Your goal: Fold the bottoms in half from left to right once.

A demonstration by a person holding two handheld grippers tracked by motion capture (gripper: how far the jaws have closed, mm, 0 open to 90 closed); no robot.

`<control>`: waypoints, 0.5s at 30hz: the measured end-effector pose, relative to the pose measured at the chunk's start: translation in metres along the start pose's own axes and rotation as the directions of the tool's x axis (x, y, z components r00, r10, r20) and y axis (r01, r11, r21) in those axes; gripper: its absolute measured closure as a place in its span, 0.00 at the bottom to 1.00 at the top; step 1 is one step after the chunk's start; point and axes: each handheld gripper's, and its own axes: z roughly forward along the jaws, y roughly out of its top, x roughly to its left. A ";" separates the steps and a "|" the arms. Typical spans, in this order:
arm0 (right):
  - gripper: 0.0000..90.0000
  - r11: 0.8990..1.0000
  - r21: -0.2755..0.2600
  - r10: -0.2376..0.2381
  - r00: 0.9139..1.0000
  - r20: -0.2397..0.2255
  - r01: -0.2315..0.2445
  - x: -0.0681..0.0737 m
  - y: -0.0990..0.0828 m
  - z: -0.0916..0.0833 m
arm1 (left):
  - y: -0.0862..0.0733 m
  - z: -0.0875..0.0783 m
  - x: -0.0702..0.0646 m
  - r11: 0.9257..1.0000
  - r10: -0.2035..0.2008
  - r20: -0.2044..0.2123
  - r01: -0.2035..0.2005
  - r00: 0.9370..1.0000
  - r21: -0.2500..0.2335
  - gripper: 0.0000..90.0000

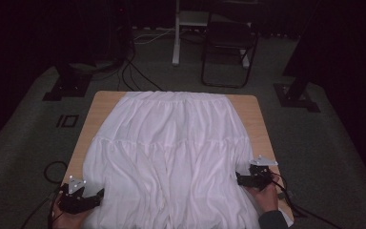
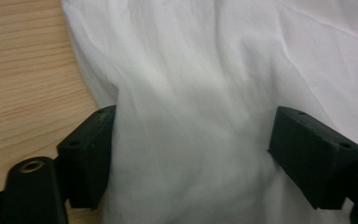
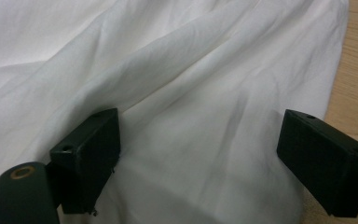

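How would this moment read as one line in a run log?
item: white pleated cloth skirt spread on wooden table | left tongs: open, astride hem | right tongs: open, astride hem

The high view looks forward and down from above the person's side of the wooden table [image 1: 106,102], far enough back to take in the whole table, the floor around it and a chair [image 1: 228,40] beyond. The left gripper view sits close over the white garment [image 2: 205,84], looking along its own jaws at the cloth's edge and bare wood. The right gripper view is equally close, facing the opposite edge. All three share the garment and tabletop.
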 end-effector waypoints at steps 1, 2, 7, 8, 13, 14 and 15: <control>0.14 1.000 -0.001 -0.004 1.000 -0.007 0.004 0.000 0.000 0.000 | 0.001 0.000 -0.001 1.000 0.004 0.003 -0.004 1.000 -0.001 0.33; 0.14 1.000 -0.001 -0.004 1.000 -0.007 0.004 0.000 0.000 0.000 | 0.002 0.000 -0.003 1.000 0.014 0.015 -0.014 1.000 -0.003 0.33; 0.14 1.000 0.001 -0.008 1.000 -0.009 0.008 0.001 0.000 0.000 | 0.010 0.003 -0.010 0.998 0.069 0.085 -0.068 0.994 -0.015 0.82; 0.14 1.000 0.001 -0.008 1.000 -0.009 0.008 0.001 0.000 0.000 | 0.010 0.003 -0.010 0.998 0.069 0.085 -0.068 0.994 -0.015 0.90; 0.16 1.000 -0.002 -0.011 1.000 -0.012 0.011 0.001 0.000 -0.001 | 0.016 0.008 -0.010 0.993 0.120 0.075 -0.119 0.990 -0.014 0.96; 0.17 1.000 -0.002 -0.012 1.000 -0.013 0.012 0.001 0.000 -0.001 | 0.017 0.009 -0.008 0.993 0.121 0.064 -0.120 0.991 -0.015 0.96; 0.20 1.000 -0.007 -0.014 1.000 -0.016 0.013 0.001 -0.001 -0.001 | 0.023 0.010 -0.002 0.991 0.132 0.045 -0.131 0.990 -0.036 0.96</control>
